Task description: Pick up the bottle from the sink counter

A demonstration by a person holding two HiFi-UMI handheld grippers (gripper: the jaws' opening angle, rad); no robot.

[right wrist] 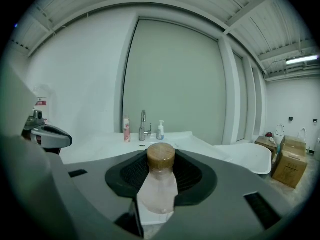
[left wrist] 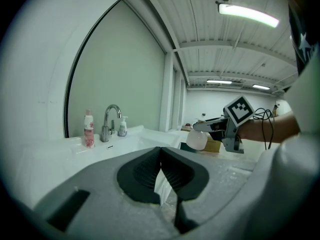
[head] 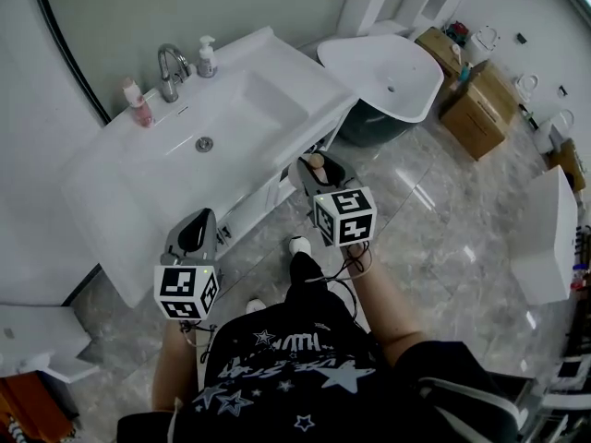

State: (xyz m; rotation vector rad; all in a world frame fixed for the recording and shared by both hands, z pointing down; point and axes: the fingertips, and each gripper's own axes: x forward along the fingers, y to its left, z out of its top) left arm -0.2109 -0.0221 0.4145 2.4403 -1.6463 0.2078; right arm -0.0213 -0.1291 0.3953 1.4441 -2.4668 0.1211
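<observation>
A frosted bottle with a round wooden cap sits between the jaws of my right gripper, which is shut on it. In the head view that gripper hangs in front of the sink counter, off its right front edge, and the cap shows at its tip. The left gripper view shows the bottle from the side, held in the air. My left gripper is lower and left, in front of the counter, its jaws shut on nothing.
On the counter stand a pink bottle, a chrome faucet and a white pump dispenser behind the basin. A white tub and cardboard boxes stand to the right on the glossy floor.
</observation>
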